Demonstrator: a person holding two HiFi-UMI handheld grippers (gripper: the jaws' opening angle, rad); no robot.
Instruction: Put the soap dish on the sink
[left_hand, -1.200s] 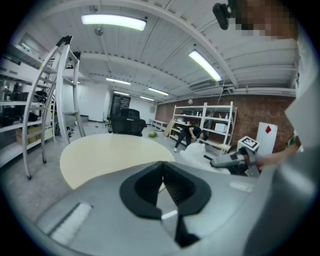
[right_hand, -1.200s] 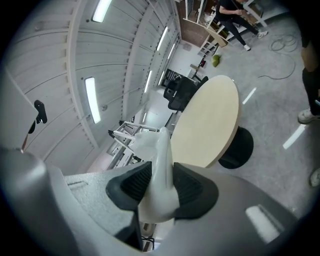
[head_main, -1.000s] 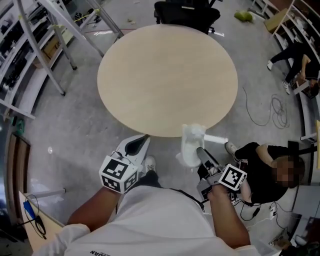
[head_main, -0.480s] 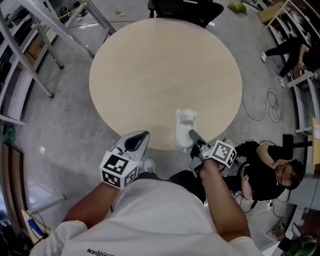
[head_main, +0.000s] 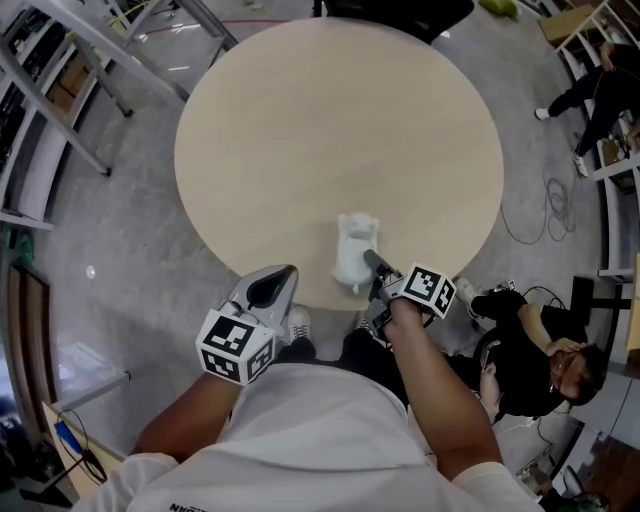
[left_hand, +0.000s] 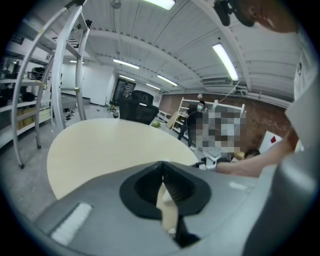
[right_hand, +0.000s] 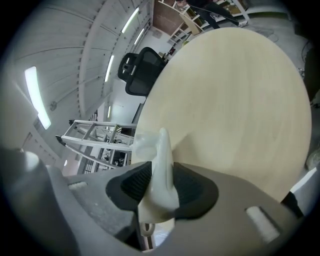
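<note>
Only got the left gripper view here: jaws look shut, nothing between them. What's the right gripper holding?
Observer: The right gripper is shut on a white plastic soap dish, pinched edge-on between its pads.
Operator: Where's the dish relative to the table?
Observer: In the head view it is just inside the near edge of the round beige tabletop. I can't tell whether it touches.
Operator: And my left gripper?
Observer: In the head view the left gripper is short of the table edge, above the grey floor.
</note>
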